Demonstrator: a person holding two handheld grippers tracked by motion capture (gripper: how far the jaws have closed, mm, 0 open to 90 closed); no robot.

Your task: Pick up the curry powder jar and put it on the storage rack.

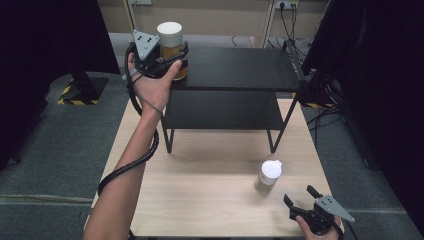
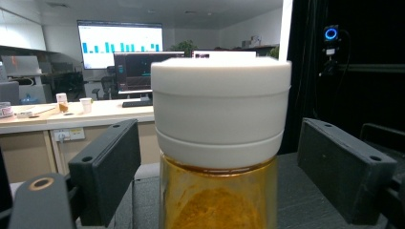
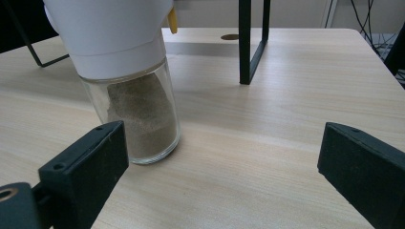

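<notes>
standing on the black shelf's (image 1: 240, 67) top left corner, the orange spice jar (image 1: 172, 47) sits between the left hand-held gripper's (image 1: 162, 55) open, untouching jaws; the right hand-held gripper (image 1: 302, 196) rests open on the table (image 1: 210, 200) near a brown spice jar (image 1: 266, 177).

No readable text on jars, shelf or table; wall screen chart too small to read
</notes>
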